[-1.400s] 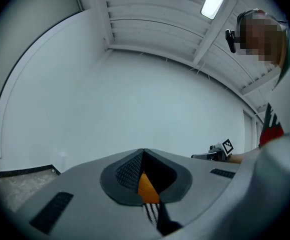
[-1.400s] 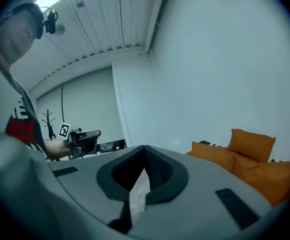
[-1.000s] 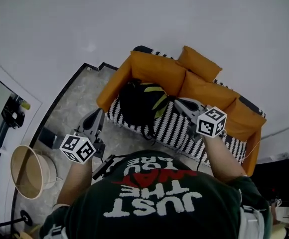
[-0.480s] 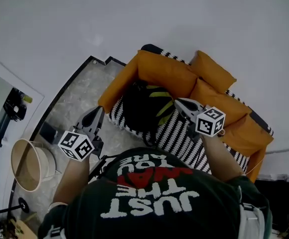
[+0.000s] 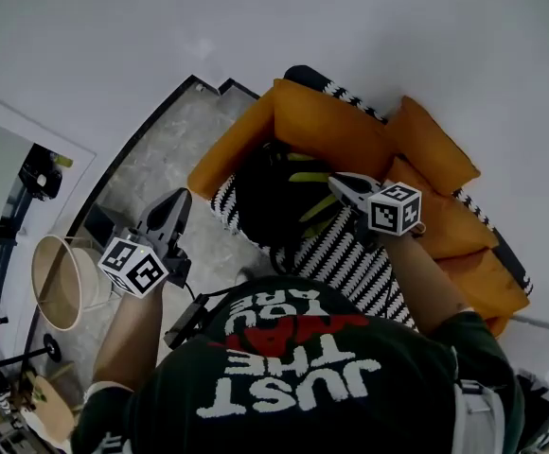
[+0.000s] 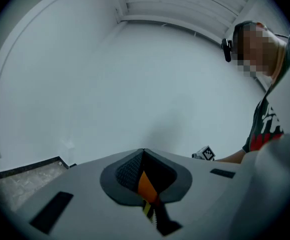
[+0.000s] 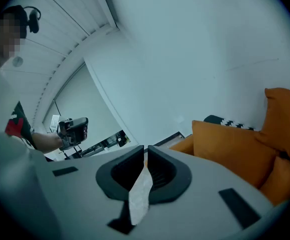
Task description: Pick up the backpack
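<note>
A black backpack [image 5: 273, 195] with yellow-green stripes leans against the back cushion at the left end of an orange sofa [image 5: 336, 135]. The sofa has a black-and-white striped seat [image 5: 350, 263]. My right gripper [image 5: 335, 182] hangs over the backpack's right side, jaws shut and empty; whether it touches the bag I cannot tell. In the right gripper view that gripper [image 7: 146, 148] points past the orange cushions [image 7: 235, 144]. My left gripper [image 5: 179, 198] is over the stone floor left of the sofa's arm, shut on nothing. In the left gripper view it [image 6: 144, 150] faces the white wall.
A round wooden basket [image 5: 61, 282] stands on the floor at the left. A small dark box [image 5: 95, 223] lies near it. Dark equipment [image 5: 43, 173] stands by the left wall. A black skirting line [image 5: 147, 130] borders the grey stone floor [image 5: 161, 159].
Both grippers have moved forward toward the sofa, and the backpack looks nearer. The right gripper has sunk and now reaches over the bag's right side. Both stayed shut.
</note>
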{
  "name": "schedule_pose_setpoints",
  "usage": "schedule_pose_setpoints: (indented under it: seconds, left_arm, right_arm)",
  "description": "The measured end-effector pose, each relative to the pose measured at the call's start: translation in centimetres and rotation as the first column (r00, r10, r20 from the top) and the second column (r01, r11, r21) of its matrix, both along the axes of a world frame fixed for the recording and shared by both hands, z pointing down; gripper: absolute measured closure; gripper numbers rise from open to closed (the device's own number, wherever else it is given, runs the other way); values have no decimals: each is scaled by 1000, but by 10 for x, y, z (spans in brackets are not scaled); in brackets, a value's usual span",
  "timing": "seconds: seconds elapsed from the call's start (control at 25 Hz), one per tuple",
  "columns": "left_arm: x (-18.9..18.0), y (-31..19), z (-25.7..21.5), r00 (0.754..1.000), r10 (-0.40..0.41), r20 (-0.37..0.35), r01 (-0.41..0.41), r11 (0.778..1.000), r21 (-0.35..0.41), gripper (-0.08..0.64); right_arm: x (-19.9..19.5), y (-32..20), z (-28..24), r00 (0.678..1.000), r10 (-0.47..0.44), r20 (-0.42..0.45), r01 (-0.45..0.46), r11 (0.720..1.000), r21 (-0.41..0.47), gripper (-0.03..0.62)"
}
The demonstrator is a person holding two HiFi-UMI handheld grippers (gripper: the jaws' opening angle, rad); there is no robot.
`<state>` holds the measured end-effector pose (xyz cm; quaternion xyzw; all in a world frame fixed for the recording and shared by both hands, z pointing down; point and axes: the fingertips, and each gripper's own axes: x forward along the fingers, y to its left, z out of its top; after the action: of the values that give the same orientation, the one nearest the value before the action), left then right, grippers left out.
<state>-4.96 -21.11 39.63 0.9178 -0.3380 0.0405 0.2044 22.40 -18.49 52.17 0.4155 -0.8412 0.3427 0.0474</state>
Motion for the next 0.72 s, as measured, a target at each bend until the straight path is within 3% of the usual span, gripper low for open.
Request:
schedule_pose_setpoints:
  seconds: [0.28,0.44,0.6,0.72]
  left_arm:
    - [4,-41,75,999,49,20,-48,998,-49,549]
    - [11,-44,131,996,87,16,-84,988,-130,549]
    - [26,-47,188,992,123,29,-116,977,-180,549]
    - [34,-47,227,989,146,31,-136,968,-213,549]
  right_arm:
    - [-8,-30,74,999,33,-43,-38,993,-114,563]
    - [-14,-36,132,996,93,-17,-95,971,-219,557]
    - [-21,-47,204,988,145,60,-117,935,-335,409]
    - [-26,-50,261,979,190,81,-142,904,-404,356]
